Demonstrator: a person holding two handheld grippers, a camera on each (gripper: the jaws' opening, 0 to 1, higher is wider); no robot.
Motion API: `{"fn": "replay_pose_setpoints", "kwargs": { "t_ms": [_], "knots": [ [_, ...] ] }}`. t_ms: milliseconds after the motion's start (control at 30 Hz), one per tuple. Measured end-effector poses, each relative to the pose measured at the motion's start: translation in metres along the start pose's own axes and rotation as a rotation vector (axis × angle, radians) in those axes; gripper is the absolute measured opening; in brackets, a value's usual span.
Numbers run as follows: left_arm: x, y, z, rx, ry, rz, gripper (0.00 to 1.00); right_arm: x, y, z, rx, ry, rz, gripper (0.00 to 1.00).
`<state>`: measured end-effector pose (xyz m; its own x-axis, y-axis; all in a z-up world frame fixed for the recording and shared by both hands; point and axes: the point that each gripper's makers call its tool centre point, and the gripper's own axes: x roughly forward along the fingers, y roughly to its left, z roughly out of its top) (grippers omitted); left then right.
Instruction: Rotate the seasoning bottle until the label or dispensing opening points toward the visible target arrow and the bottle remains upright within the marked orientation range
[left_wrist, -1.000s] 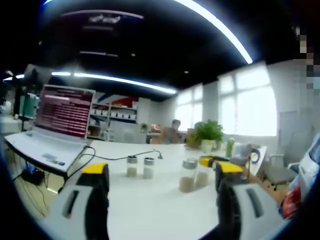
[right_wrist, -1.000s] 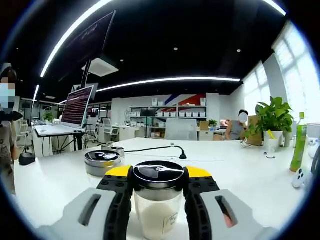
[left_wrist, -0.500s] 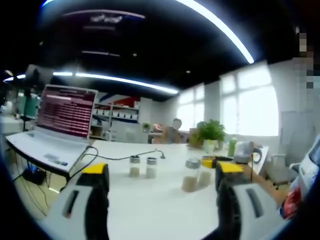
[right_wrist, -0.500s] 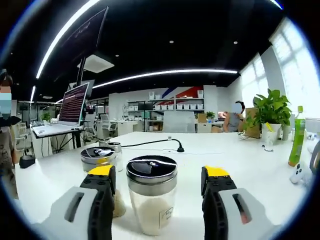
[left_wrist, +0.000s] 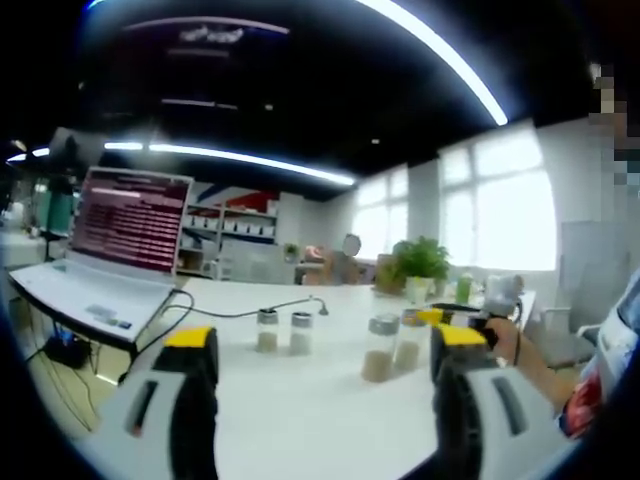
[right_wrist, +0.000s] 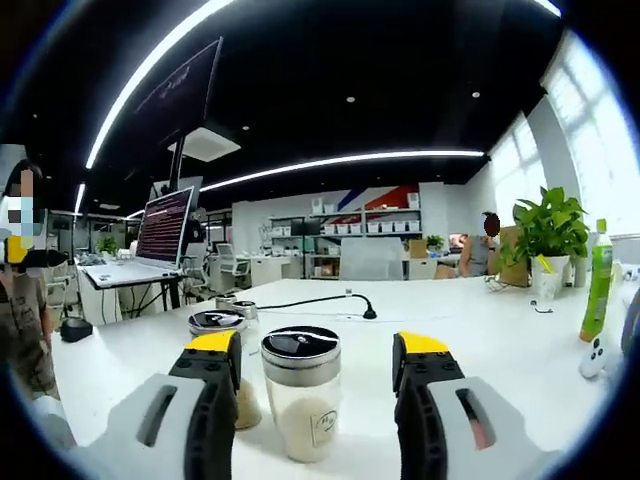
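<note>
In the right gripper view, a clear glass seasoning bottle with a dark metal lid stands upright on the white table, between the yellow-tipped jaws of the right gripper, touching neither. A second lidded glass bottle stands just behind and left of it. A black cable lies farther back. A potted green plant and a green plastic bottle stand at the right; an open laptop stands at the left.

In the left gripper view, two small glass shakers stand side by side ahead of the left gripper.

No readable text — laptop screen lines and bottle label too blurred.
</note>
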<state>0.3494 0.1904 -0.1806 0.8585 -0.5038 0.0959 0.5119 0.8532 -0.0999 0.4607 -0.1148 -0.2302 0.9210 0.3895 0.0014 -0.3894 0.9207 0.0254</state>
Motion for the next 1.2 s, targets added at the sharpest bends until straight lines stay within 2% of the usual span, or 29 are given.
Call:
{"fn": "replay_pose_setpoints", "kwargs": {
  "t_ms": [33,67,100,133,233,300,367,433,467,533,633,700,767,900,1033,1200],
  "knots": [
    [-0.001,0.0,0.0,0.0,0.0,0.002,0.93,-0.001,0.002,-0.001,0.049,0.016,0.022,0.57],
    [-0.001,0.0,0.0,-0.001,-0.001,0.004,0.93,-0.002,0.008,-0.002,0.045,0.033,0.064,0.57],
    [-0.003,0.001,0.002,0.0,-0.004,0.004,0.93,-0.003,0.014,-0.004,-0.014,0.049,0.11,0.59],
    [-0.004,0.001,0.003,0.002,-0.008,0.004,0.93,-0.003,0.014,-0.006,-0.052,0.065,0.124,0.6],
    [-0.007,0.004,0.007,-0.001,-0.021,0.016,0.93,-0.001,0.004,-0.002,-0.075,0.058,0.14,0.6],
    [-0.009,0.005,0.008,-0.001,-0.023,0.021,0.93,0.003,0.003,0.003,-0.05,0.031,0.228,0.59],
    [-0.01,0.006,0.01,-0.002,-0.03,0.021,0.93,0.007,0.003,0.003,-0.013,0.037,0.325,0.58],
    [-0.011,0.007,0.011,-0.01,-0.034,0.017,0.93,0.012,0.004,-0.004,0.019,0.08,0.43,0.58],
    [-0.012,0.008,0.01,-0.003,-0.029,0.024,0.93,0.013,0.005,-0.01,0.042,0.126,0.472,0.59],
    [-0.012,0.008,0.008,0.034,-0.008,0.033,0.93,0.017,0.003,-0.012,0.082,0.143,0.542,0.63],
    [-0.012,0.006,0.01,0.018,-0.024,0.02,0.93,0.014,0.007,-0.01,-0.039,0.102,0.626,0.59],
    [-0.01,0.006,0.009,0.008,-0.021,0.017,0.93,0.013,0.01,-0.009,-0.066,0.095,0.663,0.56],
    [-0.011,0.004,0.006,0.009,-0.004,0.022,0.93,0.014,0.01,-0.011,-0.062,0.119,0.697,0.52],
    [-0.015,-0.006,0.016,0.008,-0.043,-0.008,0.93,0.021,0.006,-0.014,-0.04,0.124,0.716,0.5],
    [-0.014,-0.006,0.015,0.013,-0.041,-0.004,0.93,0.024,0.008,-0.015,-0.028,0.111,0.743,0.47],
    [-0.013,-0.001,0.011,0.009,-0.031,0.007,0.93,0.022,0.013,-0.015,-0.068,0.096,0.758,0.4]
  ]
}}
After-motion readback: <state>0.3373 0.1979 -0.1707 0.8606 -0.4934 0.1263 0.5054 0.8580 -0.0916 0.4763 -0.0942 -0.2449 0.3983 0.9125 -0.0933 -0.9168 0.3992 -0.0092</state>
